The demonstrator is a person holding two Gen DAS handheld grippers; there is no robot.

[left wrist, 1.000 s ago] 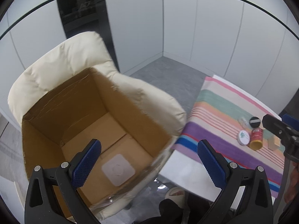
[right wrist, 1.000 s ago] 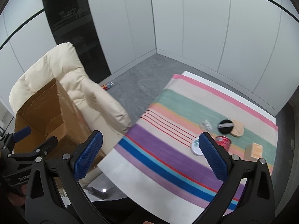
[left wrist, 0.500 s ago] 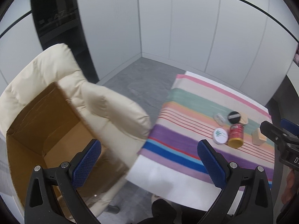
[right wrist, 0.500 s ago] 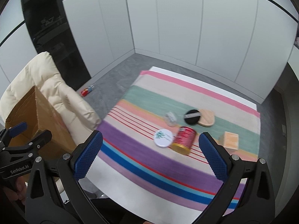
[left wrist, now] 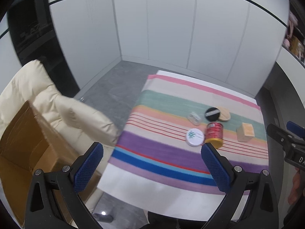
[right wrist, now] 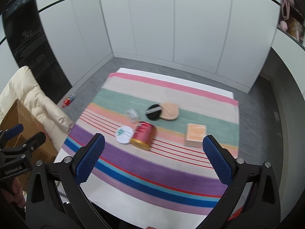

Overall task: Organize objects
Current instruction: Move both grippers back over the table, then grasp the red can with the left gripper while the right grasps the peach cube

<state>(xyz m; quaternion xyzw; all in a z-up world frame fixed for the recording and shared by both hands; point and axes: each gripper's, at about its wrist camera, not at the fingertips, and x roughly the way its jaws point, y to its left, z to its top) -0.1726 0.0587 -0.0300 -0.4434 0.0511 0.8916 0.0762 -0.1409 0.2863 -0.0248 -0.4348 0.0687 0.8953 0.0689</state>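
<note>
While both tongs hang empty over the near edge of the desk: the things to sort lie in a loose group on the striped cloth.
Left tongs (left wrist: pixel 152 164): released, blue pads spread wide, nothing between them; they also show at 9 o'clock in the right wrist view (right wrist: pixel 22 133).
Right tongs (right wrist: pixel 153 158): released, pads wide apart, holding nothing; their tip shows at 3 o'clock in the left wrist view.
Desk (right wrist: pixel 133 208): white top, mostly covered by the striped cloth (right wrist: pixel 152 173).
Red can (right wrist: pixel 144 133): lying on its side, gold end toward the camera, near the middle of the cloth.
White round tin (right wrist: pixel 124 134): flat, touching the can at its 9 o'clock.
Clear small container (right wrist: pixel 132 115): at 11 o'clock from the can, a little apart.
Black puff (right wrist: pixel 153 111): at 12 o'clock from the can, partly overlapping the tan puff (right wrist: pixel 169 111) at its 3 o'clock.
Small wooden box (right wrist: pixel 195 134): at 3 o'clock from the can, well apart.
Cardboard box (left wrist: pixel 21 143): open, resting on the cream chair (left wrist: pixel 63 112) at 9 o'clock of the desk.
Floor (right wrist: pixel 83 87): grey; a small red item lies on it, too blurred to identify.
</note>
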